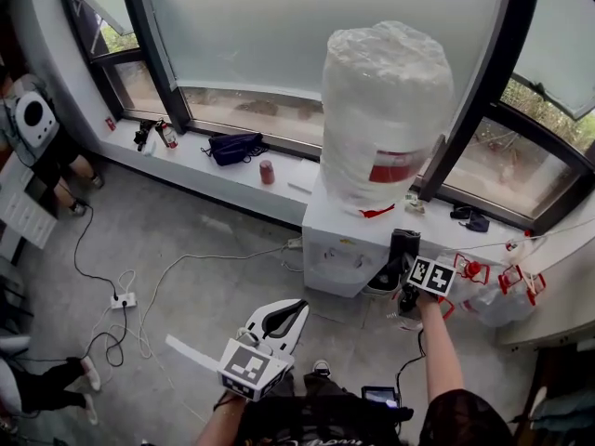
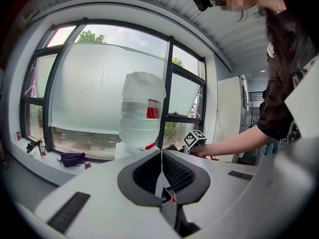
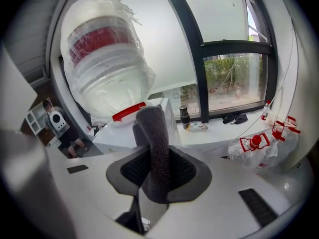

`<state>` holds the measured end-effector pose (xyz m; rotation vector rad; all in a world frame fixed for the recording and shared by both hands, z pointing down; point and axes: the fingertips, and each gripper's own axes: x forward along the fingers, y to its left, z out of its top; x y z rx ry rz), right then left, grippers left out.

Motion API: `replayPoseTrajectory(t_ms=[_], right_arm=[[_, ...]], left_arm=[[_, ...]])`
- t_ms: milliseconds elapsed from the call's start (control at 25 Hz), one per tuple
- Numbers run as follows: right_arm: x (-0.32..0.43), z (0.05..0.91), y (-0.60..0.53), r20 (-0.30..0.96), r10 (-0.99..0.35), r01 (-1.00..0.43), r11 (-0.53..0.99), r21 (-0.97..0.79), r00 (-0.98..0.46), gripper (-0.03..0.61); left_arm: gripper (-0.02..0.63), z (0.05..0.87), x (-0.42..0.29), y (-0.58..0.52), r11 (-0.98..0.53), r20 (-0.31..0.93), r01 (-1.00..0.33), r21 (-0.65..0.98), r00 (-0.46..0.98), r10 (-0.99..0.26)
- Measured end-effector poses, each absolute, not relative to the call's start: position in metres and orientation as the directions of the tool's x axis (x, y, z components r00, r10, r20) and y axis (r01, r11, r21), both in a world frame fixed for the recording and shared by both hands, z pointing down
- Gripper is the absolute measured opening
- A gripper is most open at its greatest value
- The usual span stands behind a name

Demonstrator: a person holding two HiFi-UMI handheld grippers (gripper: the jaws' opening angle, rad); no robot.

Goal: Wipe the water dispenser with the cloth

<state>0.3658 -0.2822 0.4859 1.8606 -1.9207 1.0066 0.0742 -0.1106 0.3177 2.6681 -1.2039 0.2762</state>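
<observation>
**Cloth at the corner.** We stand before the water dispenser (image 1: 339, 244), a white cabinet backed against the window sill (image 1: 200, 161). Its upturned water bottle (image 1: 386, 110), wrapped in clear plastic and banded in red, fills almost the whole top. By our reckoning that leaves only the cabinet's rim, front and sides for wiping.

Our right gripper (image 1: 395, 274) reaches to the cabinet's right front corner. Its jaws are clamped on the cloth (image 1: 403, 244), a dark grey one folded into a thick roll that stands up past the jaw tips. Held this way, we judge, the soft roll and not the hard jaws would meet the dispenser. The right gripper view sets the roll's end against the cabinet's right edge, just below the bottle. Whether it touches there, we cannot tell.

Our left gripper (image 1: 279, 319) hangs low over the floor, well apart from the dispenser. Its jaws are pressed together on nothing, with only a thin seam between them in the left gripper view. It looks parked out of the way, since the wiping needs just one gripper.

On the ledge just right of the dispenser lie bagged plastic bottles (image 1: 497, 291) with red caps. They sit near enough, in our view, to be brushed by a wide sweep.
</observation>
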Motion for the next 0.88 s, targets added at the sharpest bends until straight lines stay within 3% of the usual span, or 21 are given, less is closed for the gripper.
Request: replayPoseTrajectory(t_ms=[400,680,880], right_arm=[[0.242,0.5,-0.271,0.603,-0.66,-0.893,0.298,-0.337,-0.448,0.107],[0.144,0.53,-0.278,0.613,-0.572,-0.837,0.417,-0.354,-0.545,0.107],[0.109,0.547,-0.304,0.637,-0.59,-0.862,0.426,-0.276,-0.496,0.107]], left_arm=[[0.02,0.348,0.074,-0.094,-0.529,0.282,-0.841,0.112,0.537,-0.795],[0.02,0.354,0.044,-0.09,-0.429,0.291,-0.896,0.116,0.443,-0.848],[0.02,0.372,0.027,-0.081,-0.375,0.325,-0.917,0.134,0.398,-0.858]])
